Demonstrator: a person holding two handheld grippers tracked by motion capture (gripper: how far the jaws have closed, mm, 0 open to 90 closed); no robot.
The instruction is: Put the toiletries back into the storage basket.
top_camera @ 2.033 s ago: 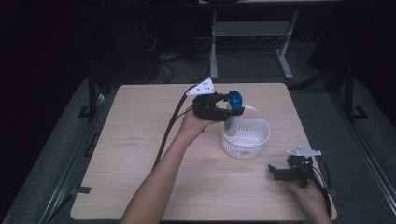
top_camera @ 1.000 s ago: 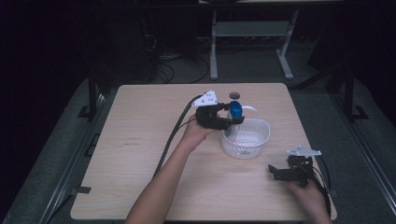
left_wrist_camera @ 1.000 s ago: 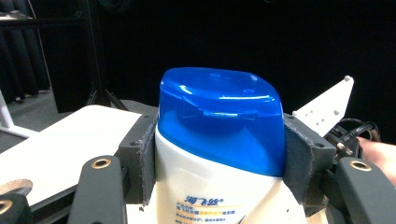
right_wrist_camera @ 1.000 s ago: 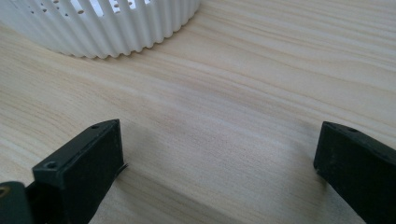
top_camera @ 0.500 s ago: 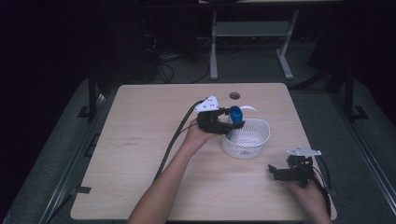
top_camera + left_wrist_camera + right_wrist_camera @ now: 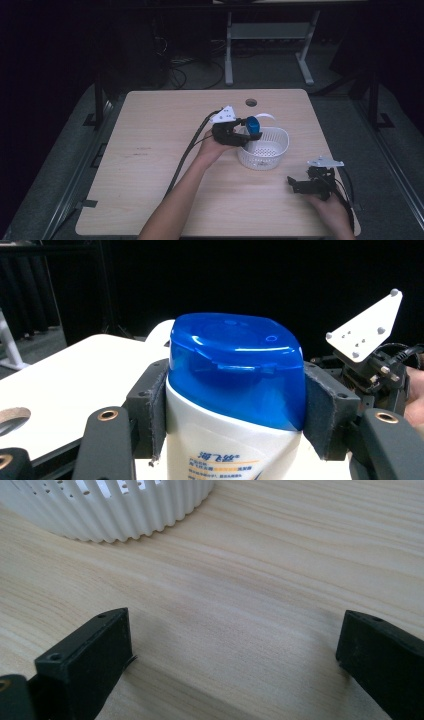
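Fingers [image 6: 145, 412] of the left gripper [image 6: 239, 136] clamp a white bottle [image 6: 230, 440], blue cap toward the dark room's far side, above the basket [image 6: 265, 150] on the pale wooden tabletop [image 6: 150, 150], while the right gripper [image 6: 299, 186] rests with fingers apart.

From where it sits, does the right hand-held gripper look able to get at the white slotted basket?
Probably yes: the right hand-held gripper stands open, with bare wooden table between it and the white slotted plastic basket.
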